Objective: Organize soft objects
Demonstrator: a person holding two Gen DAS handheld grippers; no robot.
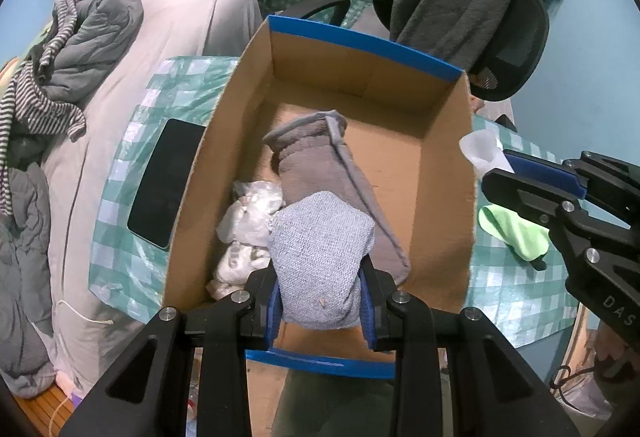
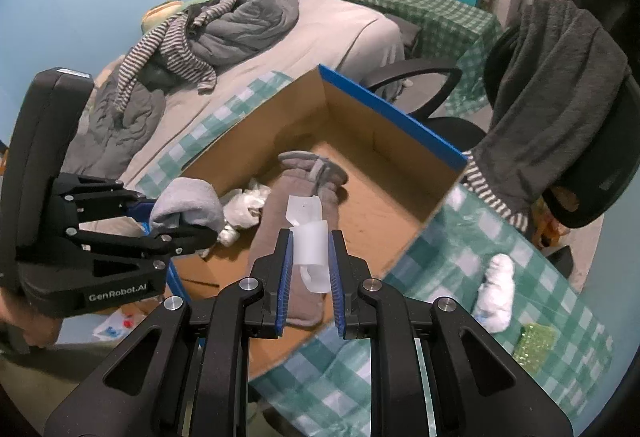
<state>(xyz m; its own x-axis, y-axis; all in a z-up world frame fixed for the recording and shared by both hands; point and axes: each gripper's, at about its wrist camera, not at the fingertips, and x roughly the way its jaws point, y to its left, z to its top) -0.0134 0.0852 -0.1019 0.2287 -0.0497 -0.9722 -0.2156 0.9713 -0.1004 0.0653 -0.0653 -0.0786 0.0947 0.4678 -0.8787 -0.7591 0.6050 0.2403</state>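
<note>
The left wrist view alone shows one black tablet [image 1: 166, 183] at centre left and one green cloth [image 1: 514, 231] at right; the right wrist view alone shows one white roll [image 2: 496, 293] at lower right. One cardboard box [image 1: 448, 173] holds two things: a grey towel [image 1: 320, 165] and white bags [image 1: 250, 221]. The left gripper [image 1: 322, 291] clamps a pale knit cloth [image 1: 322, 253] over the box; the right gripper [image 2: 310, 257] pinches a white strip [image 2: 308, 237]

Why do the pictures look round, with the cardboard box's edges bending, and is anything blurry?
Both wrist views are fisheye, with dark corners. In the left view the blue-edged cardboard box bows outward. In the right view its blue rim stays straighter; the white translucent sheet in the right gripper looks soft. Lighting is dim and bluish in both.
</note>
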